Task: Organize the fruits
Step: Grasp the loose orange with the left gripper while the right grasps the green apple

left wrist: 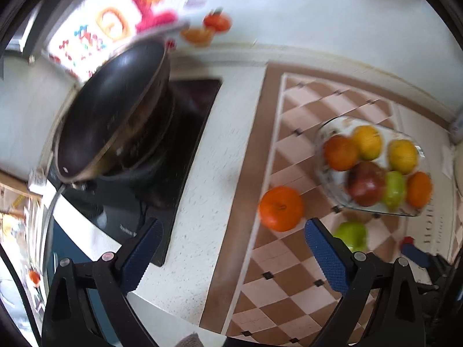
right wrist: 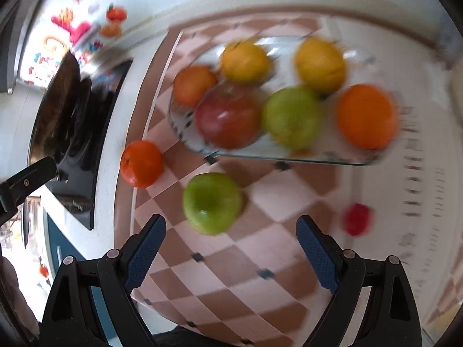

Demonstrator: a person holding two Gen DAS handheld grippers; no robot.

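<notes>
My right hand-held gripper [right wrist: 231, 248] is spread wide and holds nothing; it points at the green apple [right wrist: 212, 202], which lies on the checked mat [right wrist: 260, 254] just beyond the gap between the fingers. My left hand-held gripper [left wrist: 231, 256] is spread too, also holding nothing, and hangs over the white surface [left wrist: 202, 202] near the mat's left edge.

The glass bowl [right wrist: 188, 133] sits further back on the mat and already carries six fruits: two yellow, two orange, one red and one green. Three pieces are outside it: the green apple, the orange [right wrist: 141, 163] at the mat's left border, and a small red thing [right wrist: 357, 218] to the right, too blurred for me to name. A pan [left wrist: 113, 115] stands on the cooktop at far left, well apart from the fruit.

I judge that I am partway through collecting loose fruit into the bowl, and the apple is the piece in hand. Next I need to push the right fingers forward until they straddle the apple, close on its sides, lift, and carry it over the near rim to a free spot. The orange sits near the left fingers, so that hand could take it.
</notes>
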